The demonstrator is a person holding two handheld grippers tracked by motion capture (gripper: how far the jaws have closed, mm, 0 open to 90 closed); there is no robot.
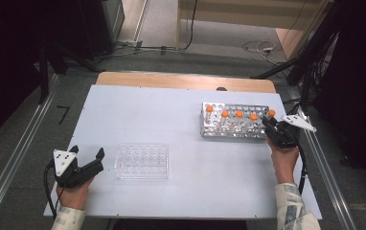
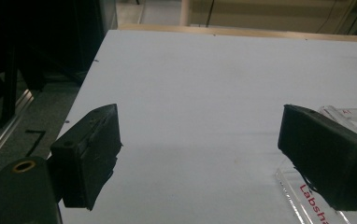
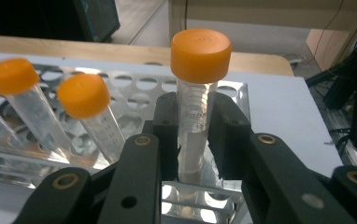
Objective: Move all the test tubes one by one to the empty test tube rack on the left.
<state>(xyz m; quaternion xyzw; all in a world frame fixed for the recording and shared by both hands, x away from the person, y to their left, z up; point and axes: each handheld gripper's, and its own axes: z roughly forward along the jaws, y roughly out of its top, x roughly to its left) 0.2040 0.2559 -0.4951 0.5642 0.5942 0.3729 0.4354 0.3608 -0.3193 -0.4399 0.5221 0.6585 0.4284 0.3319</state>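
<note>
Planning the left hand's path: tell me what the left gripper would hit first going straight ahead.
Probably nothing: the left gripper, jaws open, faces bare white table; the clear well plate sits off to one side.

The left gripper [image 1: 87, 154], a black two-jaw tool topped by a grey three-cornered plate, sits in the person's left hand [image 1: 73, 189] at the near left of the high view. Its jaws stand wide apart, with nothing between them. The right gripper [image 1: 268, 123], of the same black build, sits in the right hand [image 1: 284, 160] at the far right, forearm extended forward. Its jaws are closed, and both black pads [image 3: 166, 126] press on a clear plastic tube with an orange screw cap [image 3: 196, 112], held upright.
</note>
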